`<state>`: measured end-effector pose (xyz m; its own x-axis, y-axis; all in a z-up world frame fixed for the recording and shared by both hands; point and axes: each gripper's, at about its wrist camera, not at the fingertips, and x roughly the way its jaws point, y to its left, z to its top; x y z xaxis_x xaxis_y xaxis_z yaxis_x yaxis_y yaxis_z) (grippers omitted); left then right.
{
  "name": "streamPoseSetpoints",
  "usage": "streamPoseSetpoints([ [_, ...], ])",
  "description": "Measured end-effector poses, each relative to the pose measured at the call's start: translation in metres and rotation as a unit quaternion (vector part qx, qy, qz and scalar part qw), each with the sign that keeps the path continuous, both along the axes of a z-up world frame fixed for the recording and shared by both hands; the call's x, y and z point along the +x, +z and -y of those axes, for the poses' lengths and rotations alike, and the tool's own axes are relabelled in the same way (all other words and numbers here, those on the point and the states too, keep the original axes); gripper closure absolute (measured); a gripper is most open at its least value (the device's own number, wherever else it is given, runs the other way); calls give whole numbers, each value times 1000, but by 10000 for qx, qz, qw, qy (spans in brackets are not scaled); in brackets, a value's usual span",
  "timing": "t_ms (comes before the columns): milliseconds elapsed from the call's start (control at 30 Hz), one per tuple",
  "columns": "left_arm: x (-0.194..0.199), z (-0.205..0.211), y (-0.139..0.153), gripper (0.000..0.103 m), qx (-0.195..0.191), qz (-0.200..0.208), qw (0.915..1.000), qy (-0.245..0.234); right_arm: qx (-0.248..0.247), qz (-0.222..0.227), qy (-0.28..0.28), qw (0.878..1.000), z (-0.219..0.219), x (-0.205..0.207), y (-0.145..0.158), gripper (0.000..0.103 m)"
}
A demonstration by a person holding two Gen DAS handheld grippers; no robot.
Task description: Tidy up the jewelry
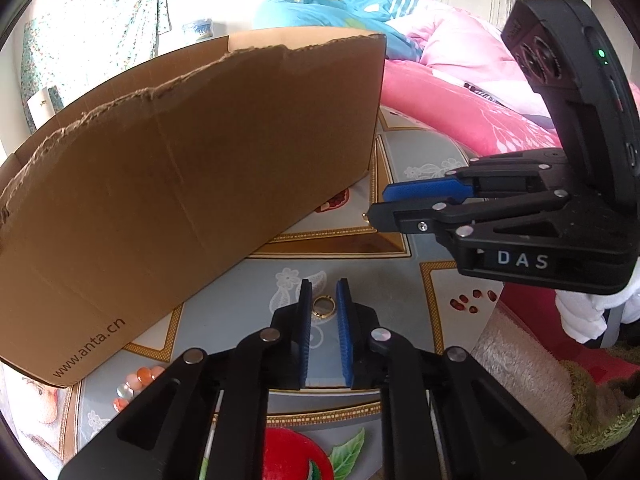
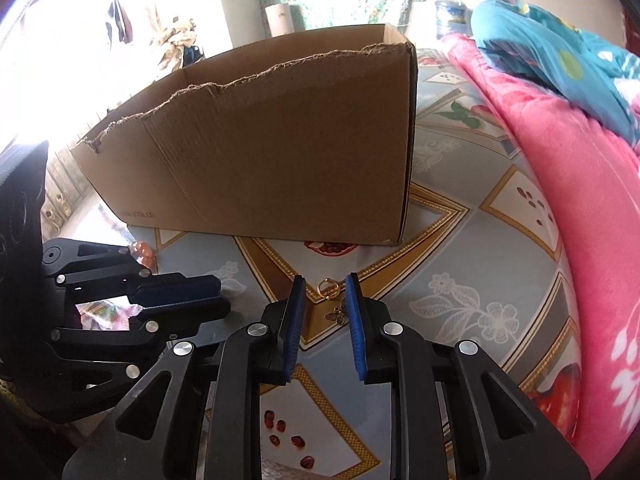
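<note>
A small gold ring (image 1: 323, 306) lies on the patterned tabletop (image 1: 360, 272) between the blue pads of my left gripper (image 1: 324, 282), which press against its sides. From the right wrist view the left gripper (image 2: 224, 296) shows side-on with its jaws nearly together. My right gripper (image 2: 326, 278) is open around a gold loop (image 2: 329, 288) with a small winged charm (image 2: 339, 314); neither pad touches it. In the left wrist view the right gripper (image 1: 378, 203) reaches in from the right, tips low over the table.
A torn-edged cardboard box (image 1: 200, 160) (image 2: 280, 140) stands just behind both grippers. An orange and white bead bracelet (image 1: 136, 380) (image 2: 142, 250) lies by its near left corner. Pink bedding (image 2: 580, 220) borders the table on the right. A white-gloved hand (image 1: 580, 316) holds the right gripper.
</note>
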<state>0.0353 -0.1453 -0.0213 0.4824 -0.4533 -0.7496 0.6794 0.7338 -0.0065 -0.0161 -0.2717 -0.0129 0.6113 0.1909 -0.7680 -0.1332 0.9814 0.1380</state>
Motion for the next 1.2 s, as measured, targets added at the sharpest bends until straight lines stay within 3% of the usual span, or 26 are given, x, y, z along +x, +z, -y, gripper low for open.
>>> streamPoseSetpoints([
  [333,-2,-3,-1,91,-41,35,10000,-29,-605,-243,553,9963,-6,16,-6,94],
  [433,-3,-4,-1,91,-61,48,10000,-30,-557,-280,544,9966,-4,17,-5,95],
  [500,-4,-5,-1,91,-72,49,10000,-30,-455,-285,485,9974,-1,18,-4,103],
  [833,-4,-9,0,91,-90,50,9999,4,-132,-302,229,9992,10,23,4,103],
  [1200,-1,-10,1,91,-130,10,9999,35,-386,-417,287,9980,8,29,-3,103],
])
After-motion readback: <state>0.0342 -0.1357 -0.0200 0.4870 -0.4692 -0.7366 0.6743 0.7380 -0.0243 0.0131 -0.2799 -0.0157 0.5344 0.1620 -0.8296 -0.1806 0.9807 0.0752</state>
